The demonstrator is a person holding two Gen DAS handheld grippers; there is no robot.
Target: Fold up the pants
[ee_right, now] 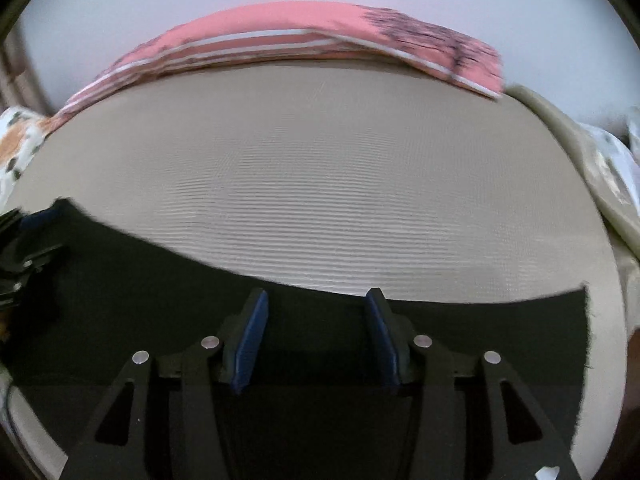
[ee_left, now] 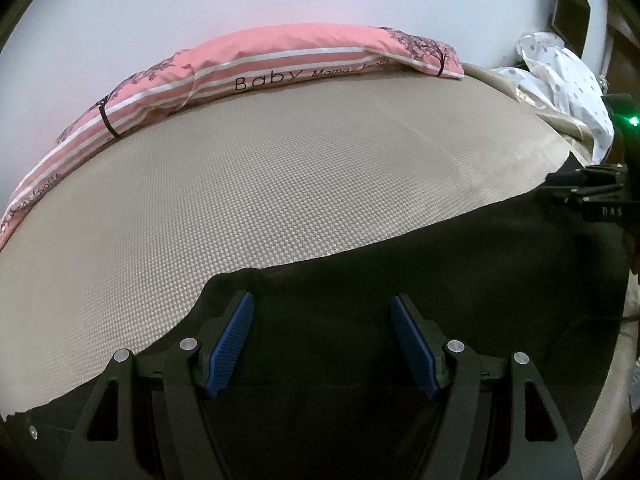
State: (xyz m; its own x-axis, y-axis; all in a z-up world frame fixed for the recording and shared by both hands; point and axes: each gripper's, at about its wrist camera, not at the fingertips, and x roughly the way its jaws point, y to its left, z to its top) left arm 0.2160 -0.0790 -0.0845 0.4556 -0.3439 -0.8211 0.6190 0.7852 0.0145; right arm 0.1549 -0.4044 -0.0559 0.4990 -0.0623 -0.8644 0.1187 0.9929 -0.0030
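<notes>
Black pants [ee_left: 440, 264] lie flat on a beige woven mat [ee_left: 260, 184]; they also show in the right wrist view [ee_right: 160, 292] on the same mat [ee_right: 340, 184]. My left gripper [ee_left: 322, 300] is open just above the pants' far edge, with nothing between its blue pads. My right gripper [ee_right: 317, 296] is open over the pants near their far edge, also empty. The right gripper shows at the right edge of the left wrist view [ee_left: 588, 196]. The left gripper shows at the left edge of the right wrist view [ee_right: 28, 240].
A pink striped "Baby" pillow [ee_left: 280, 68] lies along the mat's far edge against a white wall; it also shows in the right wrist view [ee_right: 320, 36]. White dotted cloth [ee_left: 568, 80] is bunched at the far right.
</notes>
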